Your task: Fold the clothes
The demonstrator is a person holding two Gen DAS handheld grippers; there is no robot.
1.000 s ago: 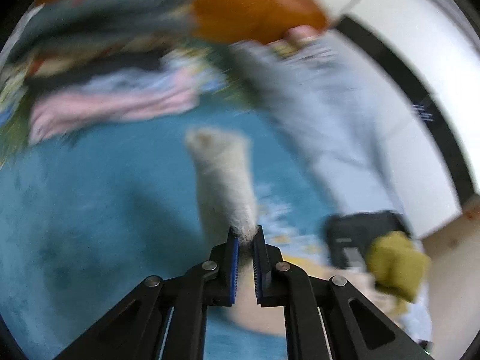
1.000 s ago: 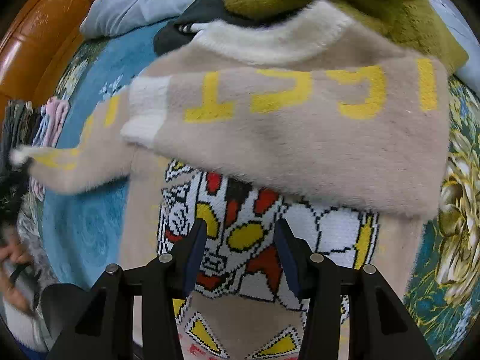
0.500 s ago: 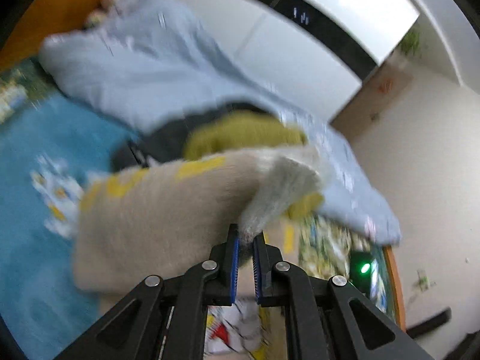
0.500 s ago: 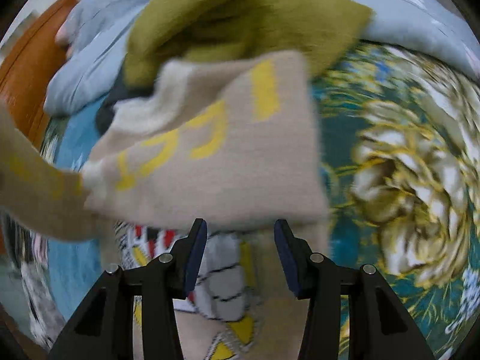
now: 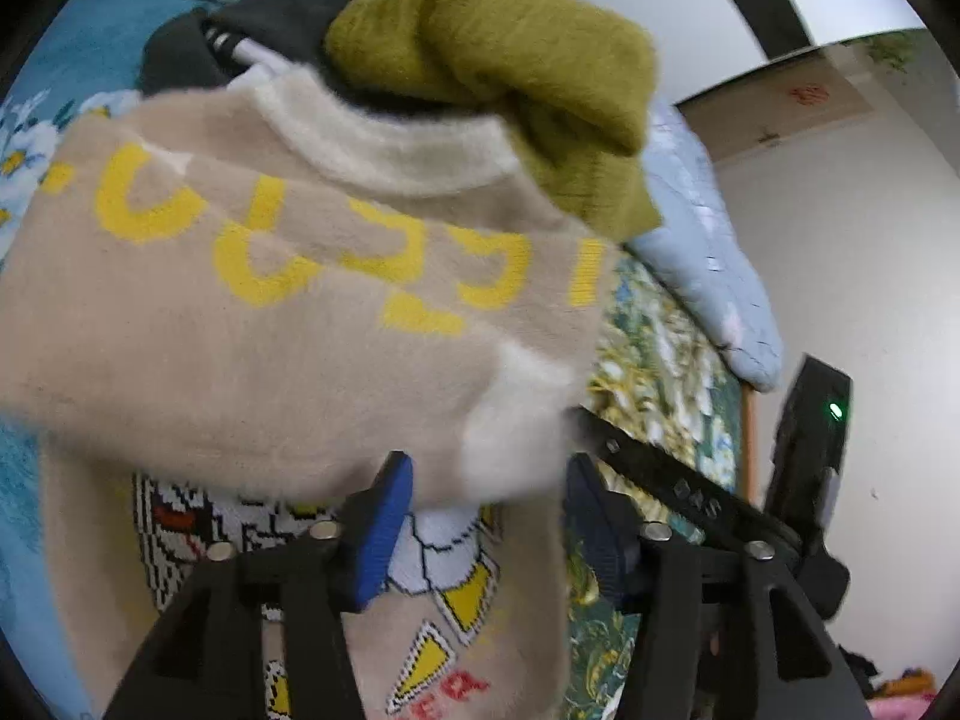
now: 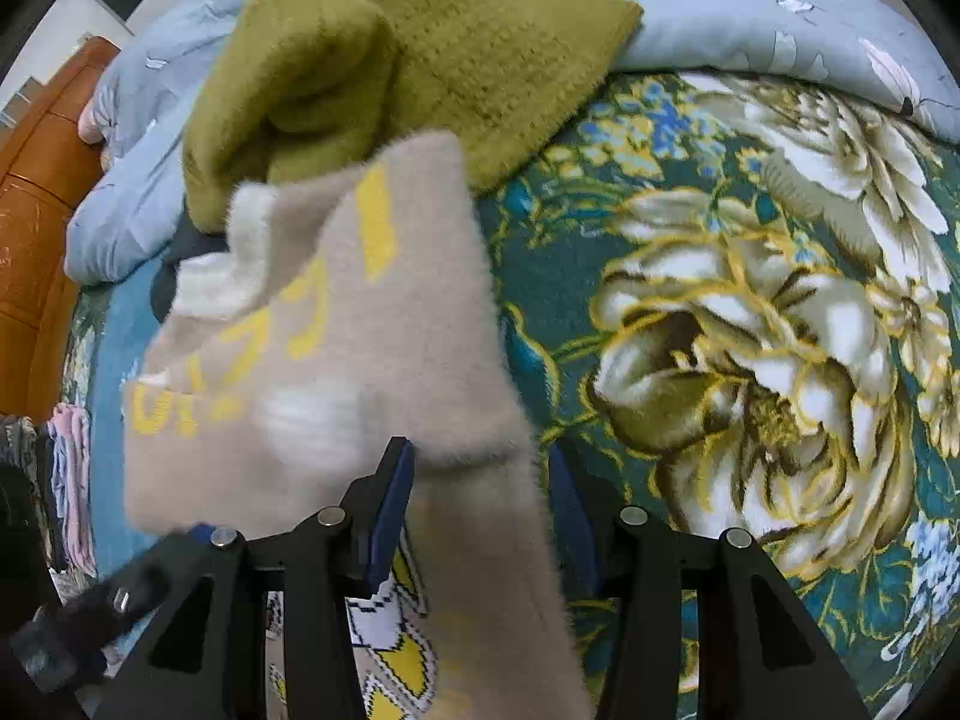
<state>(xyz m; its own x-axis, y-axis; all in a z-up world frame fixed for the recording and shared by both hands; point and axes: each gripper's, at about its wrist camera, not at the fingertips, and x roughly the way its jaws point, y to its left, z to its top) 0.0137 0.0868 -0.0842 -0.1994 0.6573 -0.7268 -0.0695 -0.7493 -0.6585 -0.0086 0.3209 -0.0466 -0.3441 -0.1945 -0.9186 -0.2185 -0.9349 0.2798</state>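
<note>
My left gripper [image 5: 480,516], clamped on the white cuff half a second ago, now gapes, the sleeve dropped across the beige sweater [image 5: 252,324] at twelve o'clock, right gripper [image 6: 480,510] spread too.

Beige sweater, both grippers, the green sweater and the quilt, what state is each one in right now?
Beige sweater: sleeves folded across the front, lying on the bedspread.
Left gripper: open, holding nothing.
Right gripper: open, holding nothing.
Olive-green sweater: unfolded, bunched in a heap.
Pale blue quilt: rumpled along the bed's far edge.
</note>
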